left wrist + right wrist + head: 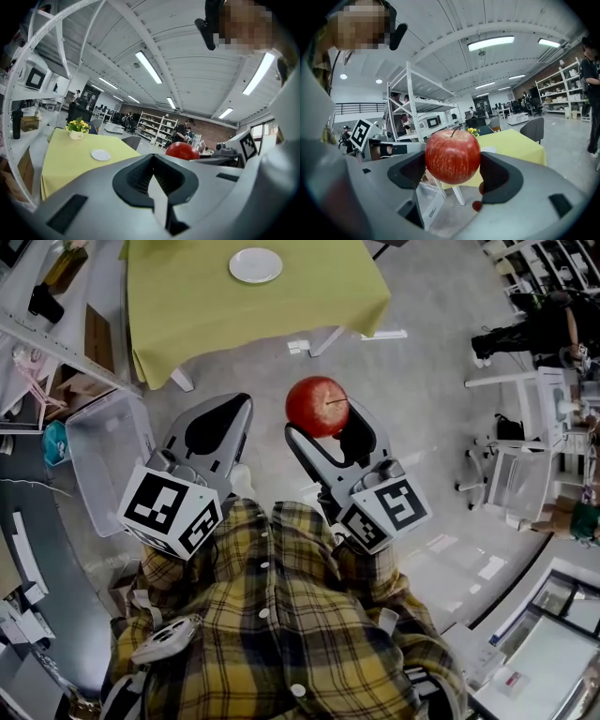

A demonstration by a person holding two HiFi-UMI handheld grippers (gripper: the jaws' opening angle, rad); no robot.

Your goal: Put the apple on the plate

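1. Right gripper (326, 424): my fingers (502, 177) are closed on the apple (452, 156), one dark pad on each flank at about its widest part. The stem points up with a slight lean. The hold looks centred, with nothing else between the pads.
2. Left gripper (154, 164): fingers shut against each other, with nothing between them. It sits just beside the right one, close in front of my plaid shirt (281, 615).
3. Apple, location: in the air over the grey floor (422, 352), well apart from the table (187, 306). It is not yet at its destination.
4. Plate (255, 265): white, round and empty. It rests on the table's yellow-green cloth, set back from the near edge.
5. Other stock:
   - A pot of yellow flowers (77, 127) stands on the same table, well apart from the plate.
   - A clear plastic bin (103, 451) sits on the floor to my left, beside white shelving.
6. Step in hand, as I judge it: carrying the apple across to the table. Handling notes:
   - Hold the squeeze even, since a round, smooth fruit can slip out of flat pads if the grip eases or twists.
   - Come in over the near edge, high enough to clear the cloth.
   - Centre the apple above the plate and lower it until its base touches the middle.
   - Only then part the fingers. Released early or on the rim, the apple would likely roll off.
   - The left gripper has no job here and is best kept out of the path.
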